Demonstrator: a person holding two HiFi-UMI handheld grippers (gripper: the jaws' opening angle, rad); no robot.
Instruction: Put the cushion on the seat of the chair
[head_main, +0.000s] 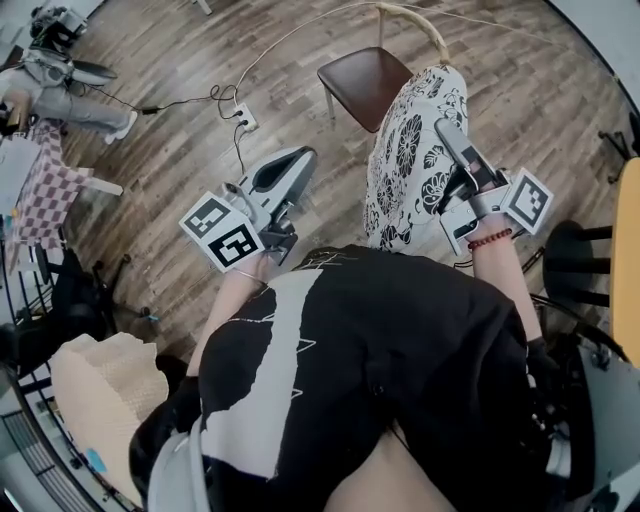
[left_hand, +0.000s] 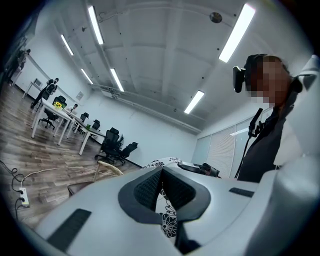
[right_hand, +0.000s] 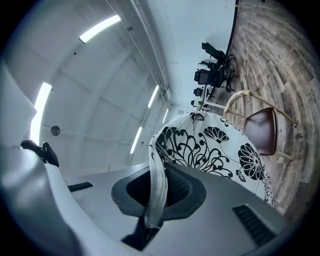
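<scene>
Hanging cushion (head_main: 412, 150), long axis toward chair (head_main: 360, 82)

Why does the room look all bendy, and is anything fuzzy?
Head view: the wide lens bows the wooden floor, and the corners go dark. Left gripper view: the ceiling lights glare white; a mosaic patch hides a face. Right gripper view: the cushion looks sharp, its surroundings curve.

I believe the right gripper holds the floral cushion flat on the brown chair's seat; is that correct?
Not quite: the right gripper holds the floral cushion in the air, off the brown chair's seat; the head view shows it.
</scene>
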